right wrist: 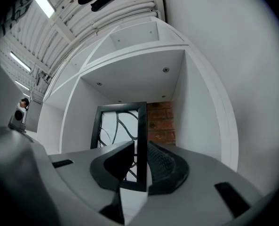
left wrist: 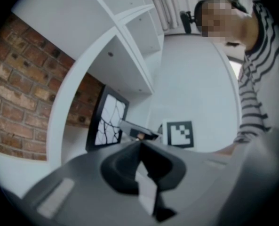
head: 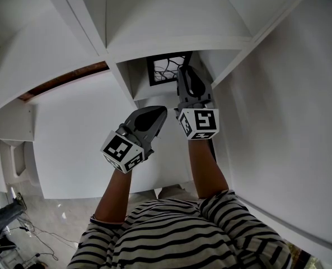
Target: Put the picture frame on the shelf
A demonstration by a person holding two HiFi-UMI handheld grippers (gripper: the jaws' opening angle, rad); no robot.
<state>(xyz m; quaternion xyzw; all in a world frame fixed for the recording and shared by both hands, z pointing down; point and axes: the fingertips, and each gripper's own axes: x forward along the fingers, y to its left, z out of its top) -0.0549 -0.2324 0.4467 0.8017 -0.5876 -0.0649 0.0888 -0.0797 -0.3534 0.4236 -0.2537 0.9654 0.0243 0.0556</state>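
Striped shirt [head: 177,234] and two bare forearms fill the near edge of the head view, each arm reaching up to a claw. At left, the left claw [head: 159,113] hangs in open air in front of the white shelf [head: 177,41], just near of the compartment's mouth. Its jaws are pressed together with nothing between them (its own view shows the two dark pads meeting at the tip [left wrist: 140,143]).

Farther in and a little right, the right claw [head: 186,75] reaches into the small compartment at the centre of the shelf, its marker cube [head: 200,123] facing the camera. It pinches the frame [head: 164,69] by its right-hand black border. In the right gripper view that border runs straight down between the smooth pad and the ribbed pad [right wrist: 162,163], both tight against it.

That frame [right wrist: 118,126] stands upright inside the compartment, its black branching pattern on white facing out. Red brick [right wrist: 160,121] shows behind it at the right. Seen from the left claw, the frame [left wrist: 108,121] sits under the compartment's ceiling, with the right claw's cube [left wrist: 180,134] just right of it. Whether its bottom edge touches the compartment floor cannot be told.
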